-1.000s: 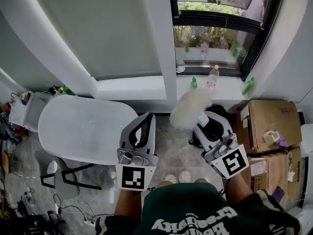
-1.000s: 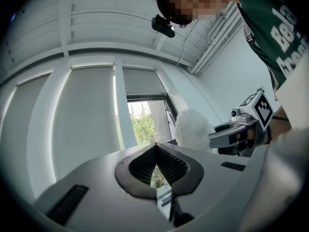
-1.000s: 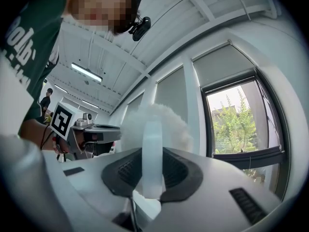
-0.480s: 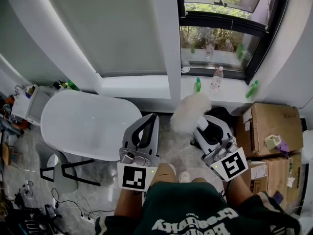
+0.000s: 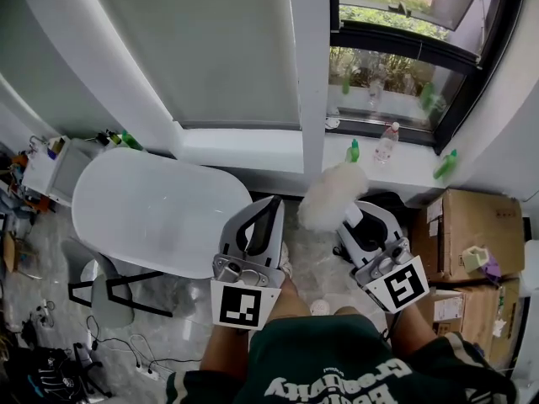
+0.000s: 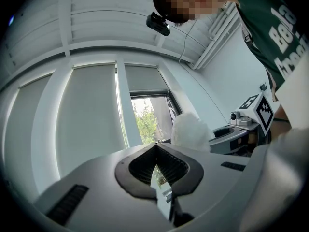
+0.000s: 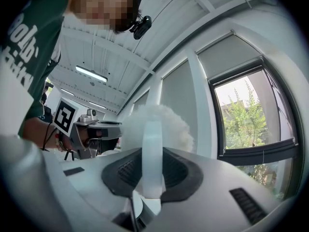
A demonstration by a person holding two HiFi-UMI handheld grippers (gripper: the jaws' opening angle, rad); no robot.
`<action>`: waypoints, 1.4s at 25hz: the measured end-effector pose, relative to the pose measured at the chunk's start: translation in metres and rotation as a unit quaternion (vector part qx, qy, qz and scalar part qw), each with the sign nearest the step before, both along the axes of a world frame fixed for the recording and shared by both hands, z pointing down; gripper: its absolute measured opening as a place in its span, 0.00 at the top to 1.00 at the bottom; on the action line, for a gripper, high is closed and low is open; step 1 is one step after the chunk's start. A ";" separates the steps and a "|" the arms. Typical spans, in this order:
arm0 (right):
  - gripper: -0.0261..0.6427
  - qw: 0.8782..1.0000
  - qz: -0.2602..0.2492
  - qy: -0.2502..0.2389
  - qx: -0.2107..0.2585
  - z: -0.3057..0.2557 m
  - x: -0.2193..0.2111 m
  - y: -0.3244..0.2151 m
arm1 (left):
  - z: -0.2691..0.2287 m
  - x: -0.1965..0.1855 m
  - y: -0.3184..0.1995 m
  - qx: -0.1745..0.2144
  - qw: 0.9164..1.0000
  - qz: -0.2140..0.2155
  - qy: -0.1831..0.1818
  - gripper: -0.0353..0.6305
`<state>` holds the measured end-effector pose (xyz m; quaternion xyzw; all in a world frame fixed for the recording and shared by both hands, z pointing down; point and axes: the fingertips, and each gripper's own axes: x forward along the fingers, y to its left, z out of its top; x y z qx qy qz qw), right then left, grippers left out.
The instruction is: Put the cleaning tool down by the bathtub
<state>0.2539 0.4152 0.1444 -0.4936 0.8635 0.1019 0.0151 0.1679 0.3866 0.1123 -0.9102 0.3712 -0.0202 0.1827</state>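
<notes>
While right gripper (image 5: 354, 216) clamps duster (image 5: 331, 196) by its handle, fluffy head beyond, left gripper (image 5: 273, 200) closed

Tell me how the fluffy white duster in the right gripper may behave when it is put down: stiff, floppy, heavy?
The duster is probably light: its head is big loose fluff. The pale flat handle stands straight from the right gripper, so it seems stiff. Laid down, the fluff should squash softly, hardly rolling.

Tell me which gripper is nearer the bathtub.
Left. The left gripper is at the bathtub's right end. The right gripper, shut on the duster, is farther right, beyond the left one.
</notes>
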 end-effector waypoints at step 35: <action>0.82 0.998 -0.040 0.016 -0.044 0.000 -0.130 -0.415 | 0.007 -0.152 -0.421 -0.008 0.997 -0.061 0.035 0.94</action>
